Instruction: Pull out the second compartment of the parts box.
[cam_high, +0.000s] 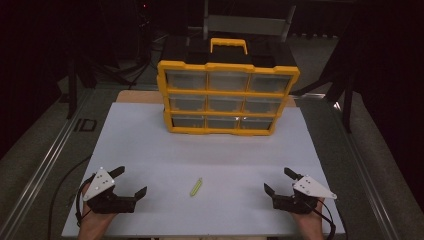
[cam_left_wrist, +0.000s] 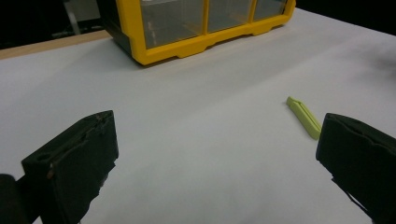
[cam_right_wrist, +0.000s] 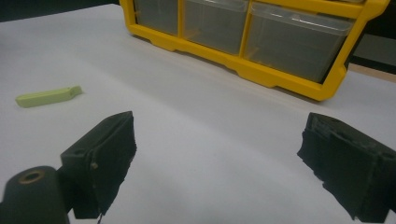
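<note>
A small light-green plastic strip (cam_high: 196, 186) lies flat on the white table top (cam_high: 210, 155), between my two grippers. My left gripper (cam_high: 131, 182) rests near the front left, open, nothing between its jaws; the green strip (cam_left_wrist: 303, 116) lies just beyond its right jaw. Over at the front right sits my right gripper (cam_high: 280, 181), also open and empty, and from it the green strip (cam_right_wrist: 48, 96) is off to the left. At the table's far side a yellow and black drawer organiser (cam_high: 227, 95) stands upright, its clear drawers closed.
The organiser (cam_left_wrist: 196, 28) (cam_right_wrist: 261, 42) has a yellow carry handle (cam_high: 228, 45) on top. Metal rails (cam_high: 47, 160) run along both table sides. Cables trail from the grippers at the front edge. Dark floor and stands surround the table.
</note>
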